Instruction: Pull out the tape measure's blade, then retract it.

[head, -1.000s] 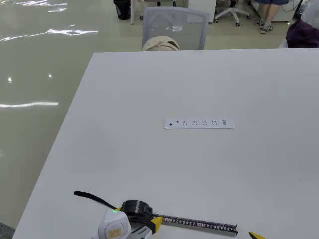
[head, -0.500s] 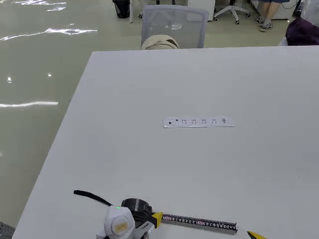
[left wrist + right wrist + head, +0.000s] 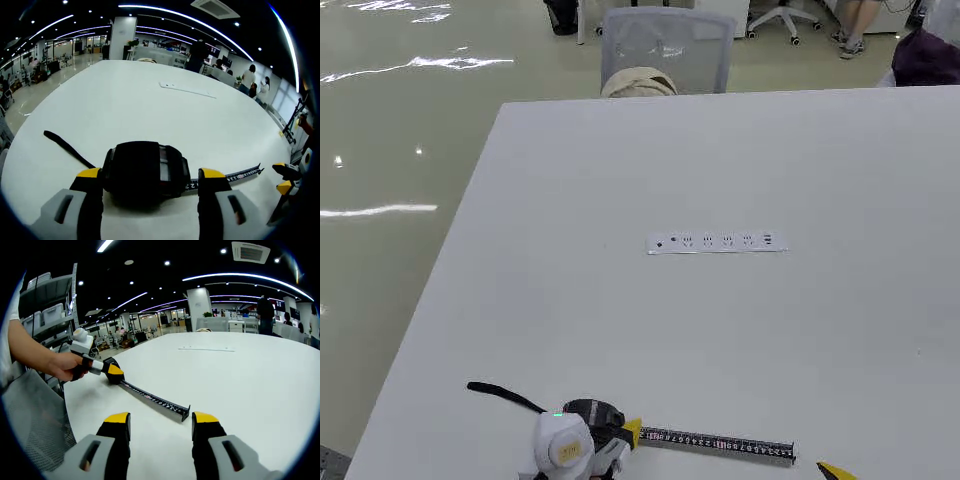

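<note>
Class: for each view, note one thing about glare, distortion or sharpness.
Head view: ceiling lights glare in bright streaks on the floor, while the table is evenly lit with straight edges. Left gripper view: the fisheye bends the table edge and the light strips into arcs, and the tape measure looms large. Right gripper view: same bending, and the blade looks crisp.

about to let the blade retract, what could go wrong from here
The blade tip lies loose between the fingers of the open right gripper, so it may whip back uncontrolled. The tape measure, held by the left gripper, sits near the table edge; a jerk could tip it off.
</note>
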`<state>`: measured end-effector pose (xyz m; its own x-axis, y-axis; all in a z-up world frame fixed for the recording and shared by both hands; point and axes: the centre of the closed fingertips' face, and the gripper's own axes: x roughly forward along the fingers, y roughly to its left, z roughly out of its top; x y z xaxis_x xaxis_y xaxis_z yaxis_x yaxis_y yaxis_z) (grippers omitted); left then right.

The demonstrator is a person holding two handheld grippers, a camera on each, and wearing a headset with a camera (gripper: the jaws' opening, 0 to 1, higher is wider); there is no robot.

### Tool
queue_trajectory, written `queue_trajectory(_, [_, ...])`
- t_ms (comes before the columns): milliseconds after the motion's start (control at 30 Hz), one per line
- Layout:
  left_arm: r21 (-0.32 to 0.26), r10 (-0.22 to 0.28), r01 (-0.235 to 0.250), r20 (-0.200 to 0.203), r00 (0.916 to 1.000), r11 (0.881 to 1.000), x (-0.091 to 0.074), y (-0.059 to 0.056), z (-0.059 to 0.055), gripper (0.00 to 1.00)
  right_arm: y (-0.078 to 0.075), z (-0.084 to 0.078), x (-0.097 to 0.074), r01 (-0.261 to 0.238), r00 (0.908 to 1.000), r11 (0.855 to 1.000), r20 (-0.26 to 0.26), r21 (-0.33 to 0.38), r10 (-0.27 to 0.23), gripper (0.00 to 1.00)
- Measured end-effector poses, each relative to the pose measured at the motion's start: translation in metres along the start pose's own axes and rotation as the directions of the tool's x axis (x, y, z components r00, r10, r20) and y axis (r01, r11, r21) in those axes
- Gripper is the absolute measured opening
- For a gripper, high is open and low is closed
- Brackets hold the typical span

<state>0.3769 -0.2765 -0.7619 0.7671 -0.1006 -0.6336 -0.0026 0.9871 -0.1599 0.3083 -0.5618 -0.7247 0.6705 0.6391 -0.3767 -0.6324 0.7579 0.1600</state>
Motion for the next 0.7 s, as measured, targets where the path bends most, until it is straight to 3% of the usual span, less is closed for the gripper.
queue_trajectory(700, [0.018,0.053,-0.052,-0.016,0.9985,0.998,0.004,0.0035,-0.0005,0.73,-0.0025,-0.0037,-0.0018,0.003,1.0,1.0,0.002,0.02,-0.003,0.47])
